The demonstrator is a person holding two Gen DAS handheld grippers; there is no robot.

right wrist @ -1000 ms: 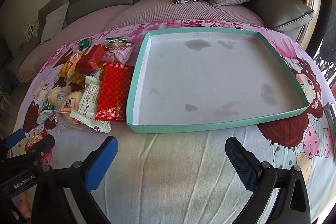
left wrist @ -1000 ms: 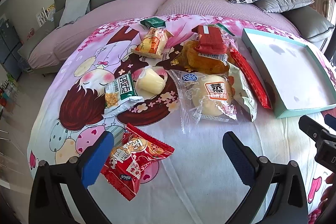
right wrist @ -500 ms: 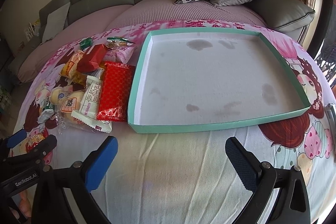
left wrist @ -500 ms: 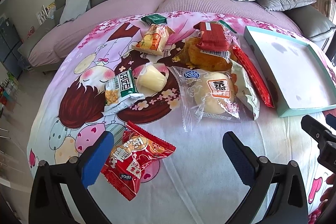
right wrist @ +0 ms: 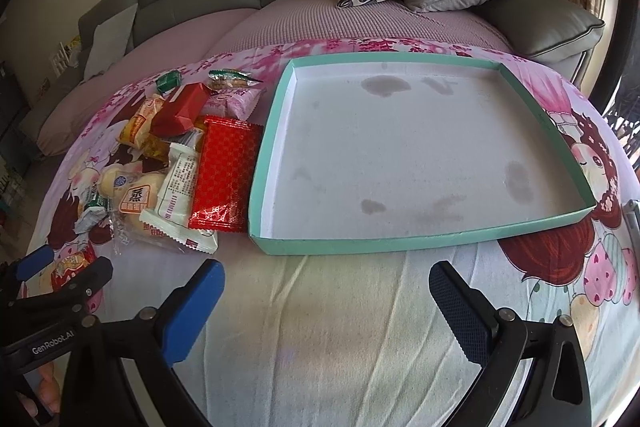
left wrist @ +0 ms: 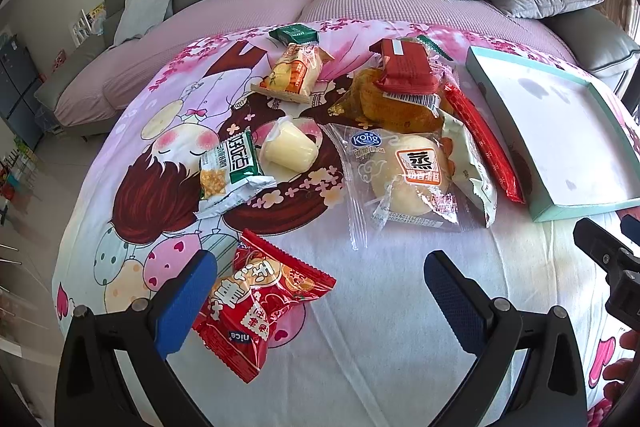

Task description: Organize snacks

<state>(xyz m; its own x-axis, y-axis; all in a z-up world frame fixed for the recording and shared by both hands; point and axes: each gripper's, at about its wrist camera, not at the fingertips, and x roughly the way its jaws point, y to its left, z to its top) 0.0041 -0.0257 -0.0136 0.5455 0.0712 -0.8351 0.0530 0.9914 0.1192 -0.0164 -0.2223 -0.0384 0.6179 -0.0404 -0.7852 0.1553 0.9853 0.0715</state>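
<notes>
Taking the teal tray (right wrist: 416, 245) as the landmark, the scene is read from left to right. Farthest left of the tray, the left gripper (left wrist: 320, 291) is held with its jaws spread wide and nothing between them; a red candy bag (left wrist: 260, 303) lies just beside its left finger, partly under it. Nearer the tray, a green-and-white packet (left wrist: 232, 167) and a pale jelly cup (left wrist: 290, 149) are seen side by side. Closer still, a clear-wrapped steamed cake (left wrist: 404, 175) rests against a white packet (right wrist: 180, 195), and a flat red wrapper (right wrist: 226, 175) lies right along the tray's left wall. A dark red pack (left wrist: 406, 67) is stacked on other snacks behind these. The tray itself is bare inside. In front of the tray's near wall, the right gripper (right wrist: 326, 311) hovers over bare cloth, jaws likewise wide and empty.

No snack has yet been placed, so a first pick is judged to be the step in hand. The candy bag is best taken by its puffed middle, with the left jaws centred over it before closing, so that the slick film is not pinched at a corner and let slip. It should be lifted clear of the tray wall and laid toward a far corner, leaving room for the rest.
</notes>
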